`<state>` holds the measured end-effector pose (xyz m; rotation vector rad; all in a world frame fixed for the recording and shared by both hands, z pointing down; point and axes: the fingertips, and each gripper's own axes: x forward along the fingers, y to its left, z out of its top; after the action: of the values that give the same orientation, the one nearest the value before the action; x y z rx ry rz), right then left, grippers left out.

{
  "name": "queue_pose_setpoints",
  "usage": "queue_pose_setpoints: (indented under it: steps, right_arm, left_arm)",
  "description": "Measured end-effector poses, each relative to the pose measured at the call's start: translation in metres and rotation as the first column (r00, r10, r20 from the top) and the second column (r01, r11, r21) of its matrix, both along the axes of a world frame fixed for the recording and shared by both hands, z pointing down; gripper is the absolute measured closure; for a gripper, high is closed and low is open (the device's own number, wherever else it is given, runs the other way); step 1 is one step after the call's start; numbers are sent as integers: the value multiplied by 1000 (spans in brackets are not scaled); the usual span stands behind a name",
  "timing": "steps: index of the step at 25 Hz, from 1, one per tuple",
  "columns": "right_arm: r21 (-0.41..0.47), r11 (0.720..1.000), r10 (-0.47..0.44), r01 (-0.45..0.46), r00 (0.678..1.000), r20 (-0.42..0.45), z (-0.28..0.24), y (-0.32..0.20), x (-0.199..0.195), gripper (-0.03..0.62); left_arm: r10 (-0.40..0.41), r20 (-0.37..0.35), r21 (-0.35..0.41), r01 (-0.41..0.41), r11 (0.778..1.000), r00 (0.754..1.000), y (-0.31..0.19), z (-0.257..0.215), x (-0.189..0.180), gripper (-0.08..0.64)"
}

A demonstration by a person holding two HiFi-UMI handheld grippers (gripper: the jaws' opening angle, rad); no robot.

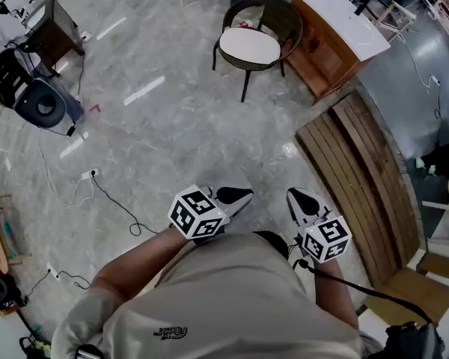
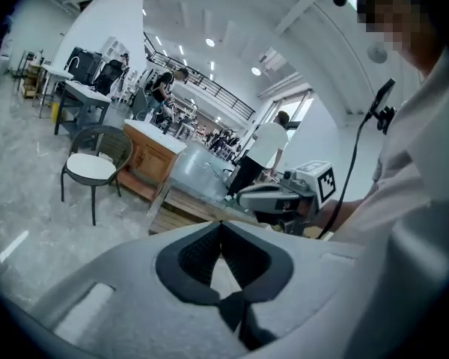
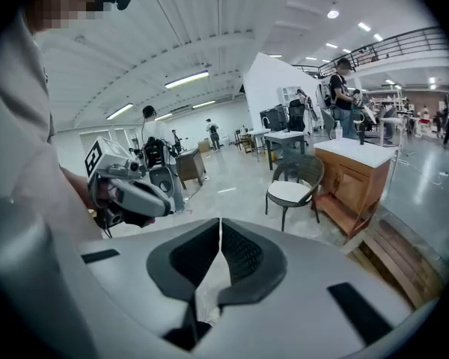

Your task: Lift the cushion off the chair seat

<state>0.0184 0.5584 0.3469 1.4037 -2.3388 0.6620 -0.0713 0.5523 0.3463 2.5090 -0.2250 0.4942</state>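
A white round cushion [image 1: 248,45] lies on the seat of a dark wicker chair [image 1: 278,15] at the far side of the floor. The same cushion [image 2: 90,168] shows small in the left gripper view, and the cushion [image 3: 288,193] also shows in the right gripper view. My left gripper [image 1: 236,196] and right gripper [image 1: 302,200] are held side by side close to the person's body, well short of the chair. Both point toward it. The left gripper [image 2: 221,229] has its jaws together with nothing between them. So does the right gripper [image 3: 220,224].
A wooden cabinet [image 1: 337,28] with a white top stands right beside the chair. A slatted wooden platform [image 1: 367,178] runs along the right. Black equipment [image 1: 30,88] and a small table [image 1: 56,28] sit at the left. Cables [image 1: 105,197] trail over the grey floor.
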Motion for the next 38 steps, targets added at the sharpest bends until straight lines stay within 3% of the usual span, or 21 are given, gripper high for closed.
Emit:
queue_pose_setpoints:
  steps: [5, 10, 13, 18, 24, 31, 38]
  right_arm:
    - [13, 995, -95, 95, 995, -30, -9, -56, -62, 575]
    - [-7, 990, -138, 138, 990, -23, -7, -115, -56, 555]
    - [-19, 986, -169, 168, 986, -17, 9, -142, -58, 513]
    - [-18, 971, -237, 237, 971, 18, 17, -219, -64, 505]
    - [-27, 952, -305, 306, 951, 42, 12, -316, -37, 505]
    - [-45, 957, -280, 285, 955, 96, 22, -416, 33, 505]
    - [-67, 971, -222, 229, 970, 101, 35, -470, 83, 505]
  left_arm:
    - [-39, 0, -1, 39, 999, 999, -38, 11, -52, 552]
    - [-156, -14, -40, 155, 987, 988, -100, 18, -57, 552]
    - [-180, -12, -26, 180, 983, 984, -125, 26, -56, 552]
    - [-221, 6, -38, 222, 974, 975, -188, 32, -57, 552]
    - [-318, 48, -42, 320, 946, 947, -286, 27, -39, 552]
    - [-413, 49, -63, 416, 907, 909, -406, 42, 2, 552]
    - [-392, 57, -89, 395, 914, 918, -495, 57, 47, 551]
